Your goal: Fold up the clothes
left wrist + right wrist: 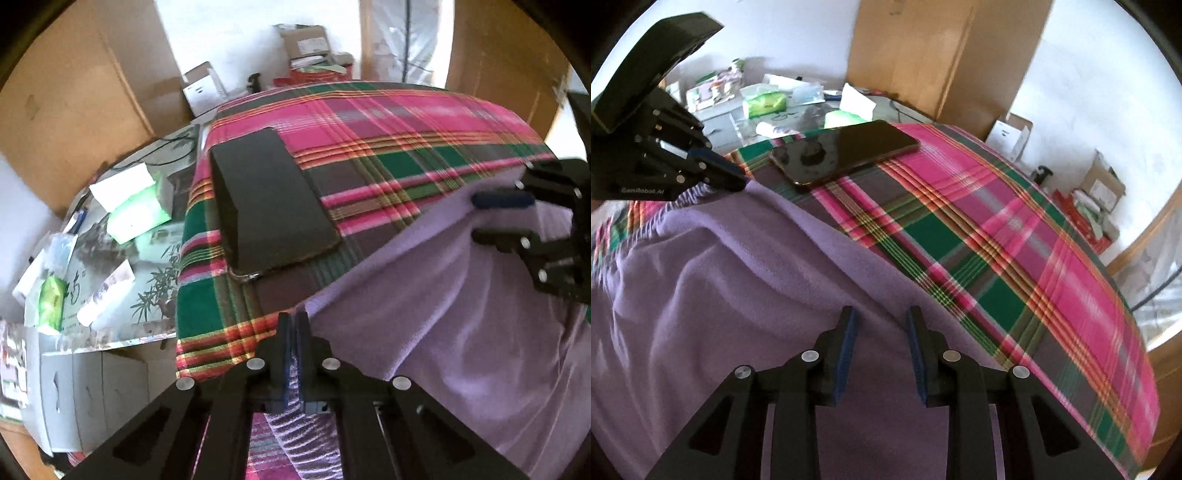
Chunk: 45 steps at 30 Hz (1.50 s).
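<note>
A purple fleece garment [461,314] [720,295] lies on a pink-and-green plaid cloth [388,122] [997,240]. My left gripper [293,325] is shut on the garment's ribbed edge, which bunches between its fingers. In the right wrist view the left gripper [716,171] shows at the upper left, pinching that same gathered edge. My right gripper [882,317] is open over the purple fabric near its far border, with nothing pinched. The left wrist view shows the right gripper [502,218] at the right, jaws apart at the garment's edge.
A black phone [269,199] [846,151] lies on the plaid cloth just beyond the garment. A glass-topped side table [155,280] holds green tissue packs [136,218] and papers. Cardboard boxes [306,40] and wooden furniture [942,55] stand behind.
</note>
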Each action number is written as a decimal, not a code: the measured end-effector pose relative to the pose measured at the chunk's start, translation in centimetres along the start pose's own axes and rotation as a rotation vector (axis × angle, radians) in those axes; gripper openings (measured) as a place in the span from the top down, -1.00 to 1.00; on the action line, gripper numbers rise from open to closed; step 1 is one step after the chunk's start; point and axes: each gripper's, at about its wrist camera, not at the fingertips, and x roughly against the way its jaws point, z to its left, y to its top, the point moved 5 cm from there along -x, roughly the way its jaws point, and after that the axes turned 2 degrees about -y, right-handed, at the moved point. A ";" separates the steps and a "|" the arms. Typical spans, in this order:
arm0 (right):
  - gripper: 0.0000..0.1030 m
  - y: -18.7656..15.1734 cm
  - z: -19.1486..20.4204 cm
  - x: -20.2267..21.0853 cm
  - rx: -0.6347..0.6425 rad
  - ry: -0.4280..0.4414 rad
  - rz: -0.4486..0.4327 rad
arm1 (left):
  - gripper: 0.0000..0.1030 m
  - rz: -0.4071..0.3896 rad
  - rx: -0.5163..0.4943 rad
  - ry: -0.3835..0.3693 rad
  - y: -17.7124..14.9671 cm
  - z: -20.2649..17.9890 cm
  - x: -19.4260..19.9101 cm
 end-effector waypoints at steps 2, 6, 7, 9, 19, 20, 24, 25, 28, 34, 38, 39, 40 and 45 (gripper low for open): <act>0.41 -0.1 -0.1 0.0 -0.028 -0.006 0.011 | 0.95 -0.001 0.027 0.003 0.1 0.1 0.0; 0.41 0.0 -0.4 1.2 -0.084 -0.020 0.009 | 0.93 -0.006 0.073 -0.005 0.2 0.5 1.2; 0.41 0.1 -0.6 1.9 -0.110 -0.015 -0.001 | 0.92 -0.010 0.086 -0.011 0.2 0.6 1.8; 0.41 0.3 -1.1 3.7 -0.158 -0.001 -0.025 | 0.91 -0.022 0.107 -0.018 0.1 0.9 3.2; 0.40 4.5 -2.8 20.4 -0.129 -0.109 -0.178 | 0.91 -0.166 0.087 0.054 1.0 1.3 17.3; 0.40 5.2 -3.1 22.0 -0.121 -0.125 -0.192 | 0.91 -0.187 0.086 0.056 1.4 1.2 18.7; 0.26 7.6 -4.2 26.4 -0.102 -0.175 -0.227 | 0.89 -0.252 0.064 0.075 2.4 0.6 22.0; 0.26 7.5 -4.2 26.4 -0.110 -0.169 -0.229 | 0.89 -0.257 0.065 0.072 2.5 0.5 22.2; 0.26 7.1 -4.4 25.8 -0.134 -0.149 -0.231 | 0.87 -0.243 0.064 0.057 2.4 0.0 21.4; 0.26 3.6 -3.9 17.9 -0.137 -0.076 -0.120 | 0.87 -0.142 0.023 0.056 1.3 -1.4 15.1; 0.26 1.2 -3.9 12.4 -0.152 0.006 -0.059 | 0.87 -0.084 0.006 0.021 1.1 -1.8 10.5; 0.26 0.8 -4.0 11.5 -0.152 0.014 -0.049 | 0.87 -0.070 0.003 0.014 1.1 -1.9 9.5; 0.26 0.3 -4.3 10.2 -0.150 0.018 -0.032 | 0.87 -0.057 0.001 0.010 1.1 -1.8 8.5; 0.26 -1.3 -5.2 5.8 -0.116 0.059 0.035 | 0.87 -0.005 -0.011 -0.004 1.4 -1.5 4.5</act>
